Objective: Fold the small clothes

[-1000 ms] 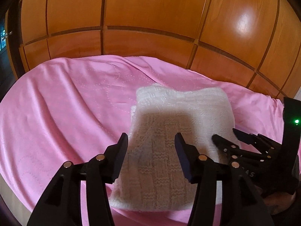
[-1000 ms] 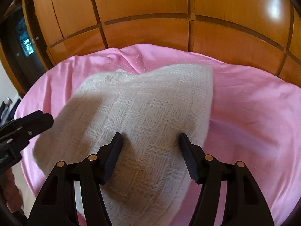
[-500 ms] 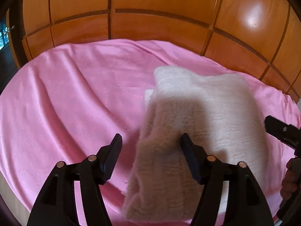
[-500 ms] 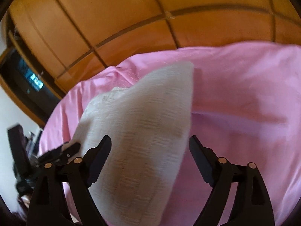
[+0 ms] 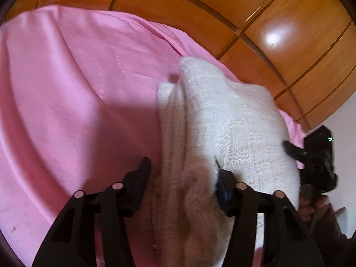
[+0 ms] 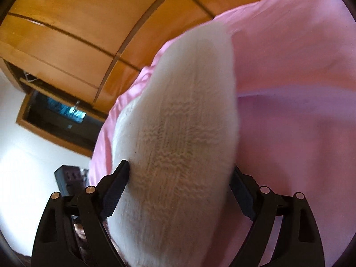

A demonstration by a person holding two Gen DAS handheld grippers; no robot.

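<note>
left tongs (image 5: 181, 179) closing around white knit (image 5: 233, 120) edge on pink sheet (image 5: 77, 89); right tongs (image 6: 179, 188) wide apart, straddling knit.

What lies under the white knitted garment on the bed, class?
The white knitted garment rests on a pink sheet, which shows all around it. Whatever lies directly beneath the folded knit is covered and cannot be seen.

Bare pink sheet (image 5: 77, 102) left of white knit (image 5: 222, 115), wooden panelling (image 5: 255, 6) blocking beyond
</note>
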